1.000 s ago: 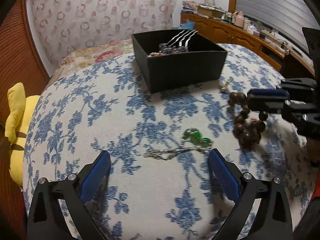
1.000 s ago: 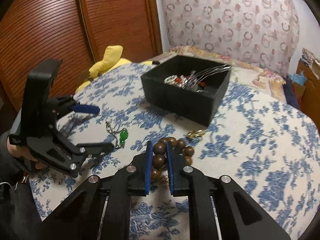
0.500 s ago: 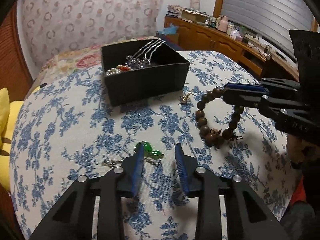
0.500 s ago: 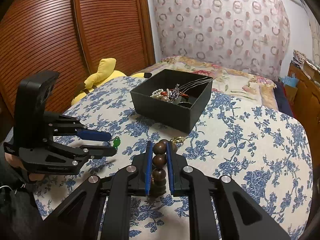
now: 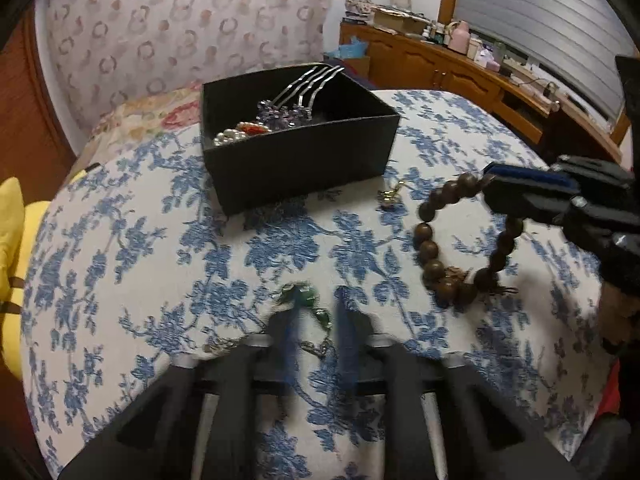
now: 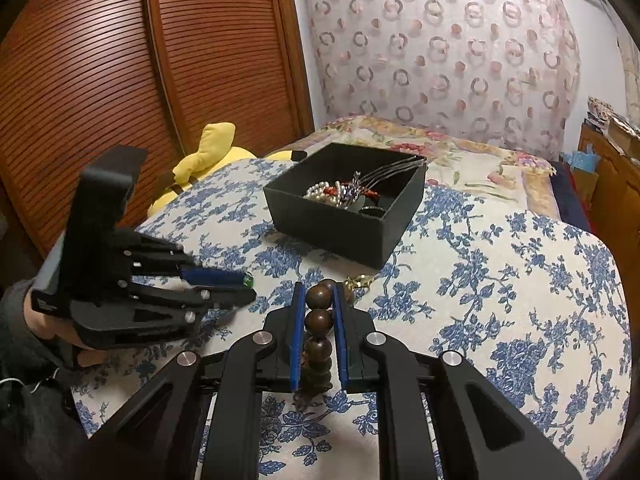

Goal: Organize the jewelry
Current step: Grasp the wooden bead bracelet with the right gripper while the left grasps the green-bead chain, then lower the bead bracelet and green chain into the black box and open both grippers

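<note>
A green pendant necklace (image 5: 309,296) lies on the blue-flowered cover, its chain (image 5: 224,346) trailing left. My left gripper (image 5: 318,300) sits over it, blurred, jaws closing tight on the pendant. The right wrist view shows the green pendant (image 6: 249,278) pinched at the tips of the left gripper (image 6: 244,286). My right gripper (image 6: 318,292) is shut on a brown wooden bead bracelet (image 6: 318,322). The bracelet (image 5: 428,248) hangs as a loop from the right gripper (image 5: 489,184). A black open box (image 5: 300,168) holding pearls and a silver hair comb stands behind.
A small gold piece (image 5: 390,196) lies by the box's front corner, between box and bracelet. A yellow plush toy (image 6: 212,140) sits at the left edge near the wooden slatted doors (image 6: 120,80). A cluttered wooden sideboard (image 5: 460,68) runs along the right.
My left gripper's jaws went from wide open to closed around the green pendant as it moved forward. The right gripper raised the bracelet off the cover, then held still.
</note>
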Demonstrator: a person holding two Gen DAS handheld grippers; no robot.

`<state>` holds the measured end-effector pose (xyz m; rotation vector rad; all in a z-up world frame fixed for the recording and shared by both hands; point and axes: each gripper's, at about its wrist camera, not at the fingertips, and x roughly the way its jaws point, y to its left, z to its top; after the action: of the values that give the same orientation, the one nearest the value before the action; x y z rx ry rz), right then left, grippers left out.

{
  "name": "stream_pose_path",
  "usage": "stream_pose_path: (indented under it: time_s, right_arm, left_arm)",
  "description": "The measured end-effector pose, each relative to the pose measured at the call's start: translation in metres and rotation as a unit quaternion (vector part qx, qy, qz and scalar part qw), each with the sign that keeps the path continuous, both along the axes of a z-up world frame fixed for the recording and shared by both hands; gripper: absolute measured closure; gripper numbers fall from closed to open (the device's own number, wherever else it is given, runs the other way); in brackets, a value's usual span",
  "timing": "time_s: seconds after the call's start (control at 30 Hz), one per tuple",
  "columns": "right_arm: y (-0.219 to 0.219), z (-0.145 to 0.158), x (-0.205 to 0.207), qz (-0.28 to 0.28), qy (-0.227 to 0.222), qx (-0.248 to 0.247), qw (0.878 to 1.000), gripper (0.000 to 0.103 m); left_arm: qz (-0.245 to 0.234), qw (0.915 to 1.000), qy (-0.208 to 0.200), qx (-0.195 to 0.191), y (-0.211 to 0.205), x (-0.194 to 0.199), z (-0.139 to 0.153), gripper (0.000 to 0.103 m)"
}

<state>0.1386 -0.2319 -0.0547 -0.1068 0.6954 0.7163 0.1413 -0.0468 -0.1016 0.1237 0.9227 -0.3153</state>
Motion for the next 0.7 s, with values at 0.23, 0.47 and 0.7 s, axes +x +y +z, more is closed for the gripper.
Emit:
stream_pose_path:
  time_s: [0.23, 0.47, 0.7]
  right_arm:
    - [-0.002, 0.023, 0.001, 0.008, -0.020, 0.013, 1.000, 0.088]
    - [0.001, 0.051, -0.002, 0.016, -0.047, 0.020, 0.999, 0.088]
    - [0.007, 0.068, 0.000, 0.020, -0.069, 0.017, 0.997, 0.088]
  left_arm:
    - [0.005, 0.9992, -0.019, -0.035, 0.014, -0.006, 0.017, 0.098]
    - [0.002, 0.9970, -0.052, -0.057, 0.020, -0.013, 0.045, 0.098]
    - [0.004, 0.9948, -0.077, -0.067, 0.024, -0.009, 0.066, 0.098]
